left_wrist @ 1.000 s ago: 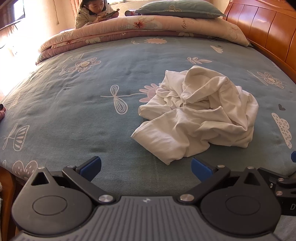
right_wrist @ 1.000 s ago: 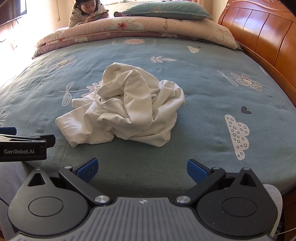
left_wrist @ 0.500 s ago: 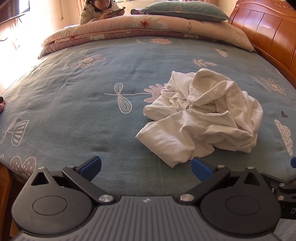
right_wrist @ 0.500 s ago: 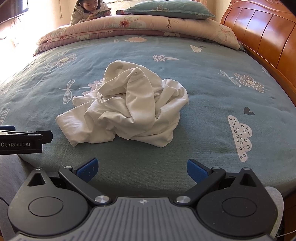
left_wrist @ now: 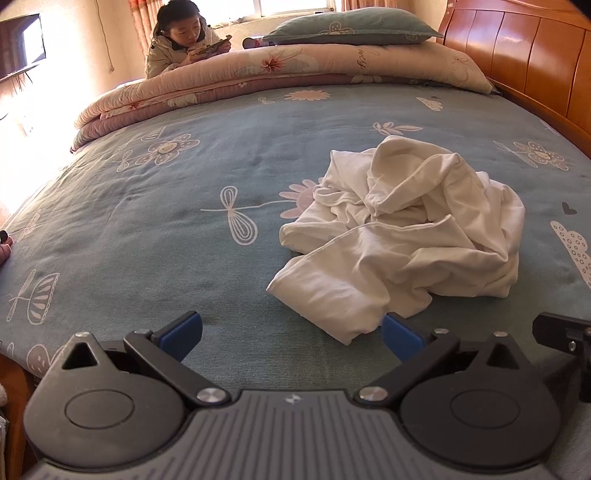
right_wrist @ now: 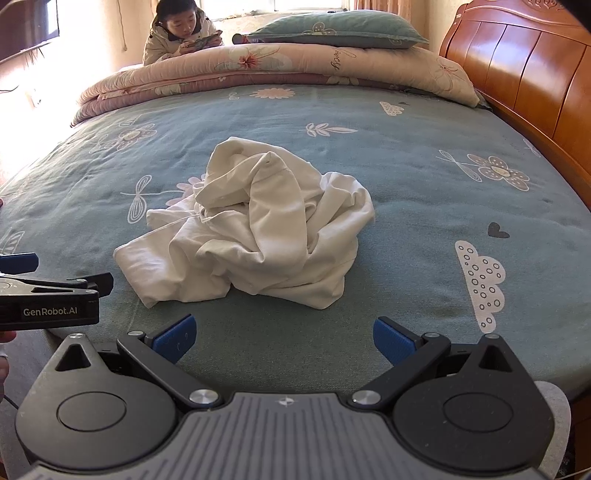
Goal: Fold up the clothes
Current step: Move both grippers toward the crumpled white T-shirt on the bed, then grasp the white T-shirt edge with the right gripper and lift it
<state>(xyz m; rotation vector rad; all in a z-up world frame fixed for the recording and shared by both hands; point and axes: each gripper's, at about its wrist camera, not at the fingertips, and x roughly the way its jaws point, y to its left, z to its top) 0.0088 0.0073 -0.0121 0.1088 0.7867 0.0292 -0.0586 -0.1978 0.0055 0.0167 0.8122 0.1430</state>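
Note:
A crumpled white garment (left_wrist: 402,236) lies in a heap on the blue-green bedsheet (left_wrist: 166,229); in the right wrist view the white garment (right_wrist: 258,229) sits at centre. My left gripper (left_wrist: 291,336) is open near the bed's front edge, its right blue pad close to the garment's nearest corner, nothing between the fingers. My right gripper (right_wrist: 282,338) is open too, a short way in front of the heap and apart from it. The left gripper's side (right_wrist: 48,299) shows at the left edge of the right wrist view.
A folded pink floral quilt (left_wrist: 288,74) and a green pillow (left_wrist: 351,31) lie along the far side. A wooden headboard (right_wrist: 524,77) runs down the right. A person (left_wrist: 181,40) leans on the quilt, looking at a phone. Bare sheet spreads left of the heap.
Both grippers have moved forward a little toward the garment, so it looks larger and nearer. The left gripper's right pad now sits beside the garment's near corner. Both stay open.

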